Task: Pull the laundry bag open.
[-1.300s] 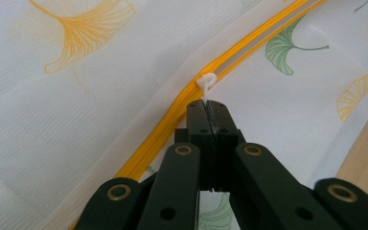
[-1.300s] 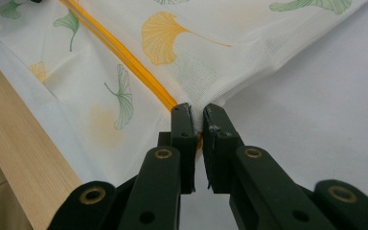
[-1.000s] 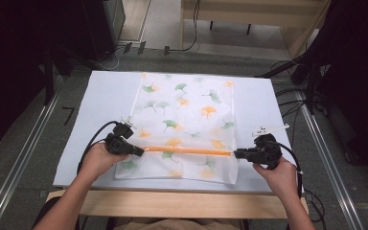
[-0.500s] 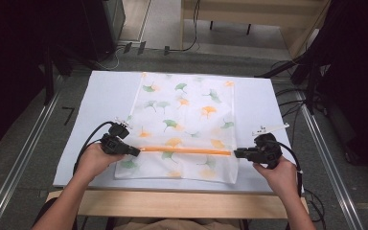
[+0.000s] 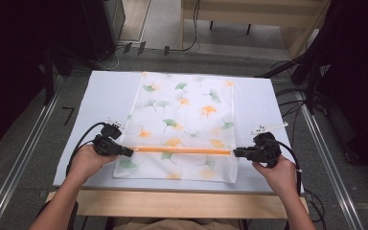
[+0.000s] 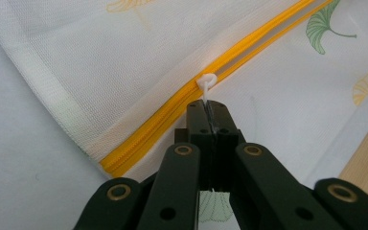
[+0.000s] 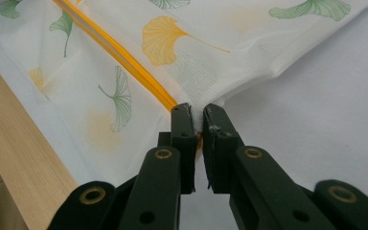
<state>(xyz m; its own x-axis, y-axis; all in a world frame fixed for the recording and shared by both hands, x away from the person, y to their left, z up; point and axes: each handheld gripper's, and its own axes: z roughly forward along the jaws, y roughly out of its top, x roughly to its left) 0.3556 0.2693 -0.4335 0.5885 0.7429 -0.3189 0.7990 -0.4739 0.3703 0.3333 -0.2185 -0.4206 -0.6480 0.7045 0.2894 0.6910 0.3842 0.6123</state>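
Left gripper (image 6: pixel 210 108): clamped on white zipper pull (image 6: pixel 207 82), lower left.
Right gripper (image 7: pixel 197 117): pinching mesh bag (image 5: pixel 187 120) edge.
Zipper (image 5: pixel 182 150): appears closed; opening pending.

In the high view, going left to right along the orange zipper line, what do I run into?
Left hand → left gripper, shut on the white zipper pull → orange zipper across the leaf-print mesh bag → right gripper, pinching the bag's edge → right hand.
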